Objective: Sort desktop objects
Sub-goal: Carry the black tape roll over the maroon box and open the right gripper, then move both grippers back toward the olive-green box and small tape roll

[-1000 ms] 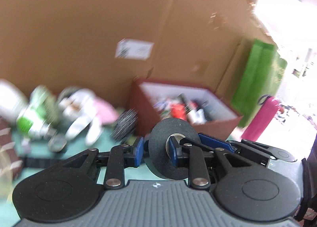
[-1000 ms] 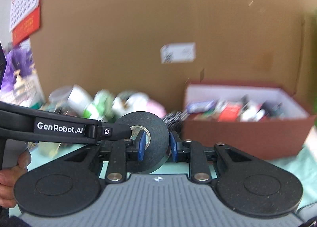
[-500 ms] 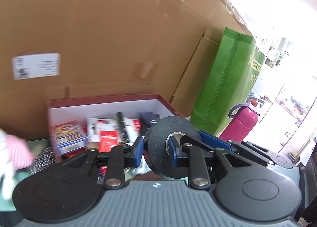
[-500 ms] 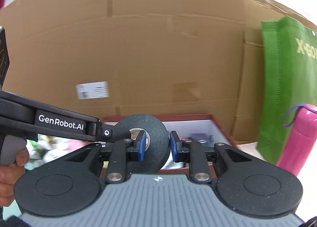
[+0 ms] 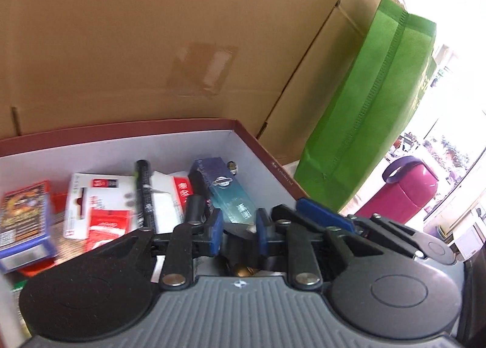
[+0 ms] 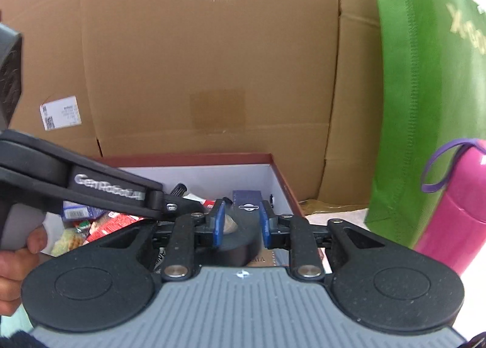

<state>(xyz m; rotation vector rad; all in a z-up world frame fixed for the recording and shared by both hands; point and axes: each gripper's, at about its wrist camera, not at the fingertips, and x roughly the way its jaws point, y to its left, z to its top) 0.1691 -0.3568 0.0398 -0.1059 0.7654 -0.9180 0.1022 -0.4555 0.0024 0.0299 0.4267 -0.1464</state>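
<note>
A dark red box [image 5: 261, 147] with a white inside holds several packets and a black pen [image 5: 145, 193]. It also shows in the right wrist view [image 6: 282, 180]. My left gripper [image 5: 238, 234] hangs open over the box with nothing between its blue pads. My right gripper [image 6: 241, 223] is open too, just above the box. The black tape roll [image 6: 240, 246] lies below and between the right pads, down in the box, no longer pinched.
A big cardboard wall [image 6: 212, 59] stands right behind the box. A green bag [image 6: 425, 105] and a pink bottle [image 6: 455, 211] stand to the right. A blue carton [image 5: 227, 193] and a red-and-white packet [image 5: 100, 205] lie in the box.
Both grippers carried the tape roll right, over the red box, and opened. The roll has dropped out from between the pads into the box.
</note>
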